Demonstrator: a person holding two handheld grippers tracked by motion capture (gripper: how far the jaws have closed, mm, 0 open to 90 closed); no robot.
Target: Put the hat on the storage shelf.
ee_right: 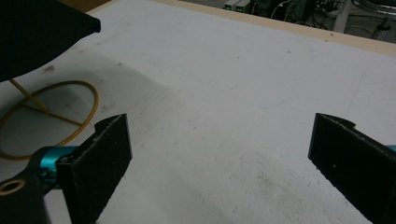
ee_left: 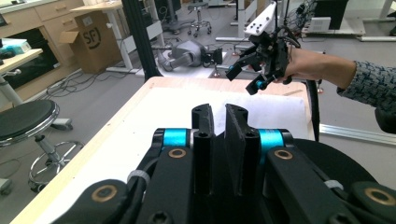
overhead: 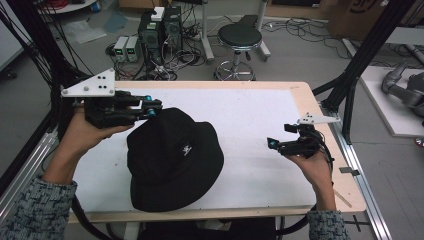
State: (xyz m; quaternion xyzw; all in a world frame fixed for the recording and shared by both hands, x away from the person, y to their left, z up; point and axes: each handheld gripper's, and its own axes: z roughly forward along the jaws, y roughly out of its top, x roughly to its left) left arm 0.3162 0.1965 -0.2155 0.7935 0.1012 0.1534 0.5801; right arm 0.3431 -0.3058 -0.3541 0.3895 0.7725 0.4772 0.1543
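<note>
You sit at a wooden table (overhead: 300,92) whose top is covered by a white mat (overhead: 250,120). On the mat, left of centre and close to your edge, lies a black bucket hat (overhead: 172,160), crown up, its brim spread flat all round and a small white emblem on the side facing you. The brim reaches nearly to the near edge of the table.

Your left gripper (overhead: 150,107) is in your left hand, raised at the far left side of the hat, pointing toward the right. Its tips sit just beside the upper left of the crown; from the high view you cannot tell whether they touch the fabric. In the left gripper view its jaws stand nearly together, with only a thin slit between the pads and nothing caught in it, and the hat's black curve shows below and to the right of them.

Your right gripper (overhead: 274,144) is in your right hand near the right edge of the table, well apart from the hat, pointing left toward it. In the right gripper view its jaws are spread wide over bare mat with nothing between them. A corner of the hat's brim (ee_right: 42,32) shows at the upper left there, with a thin yellow ring (ee_right: 46,116) under it.
</note>
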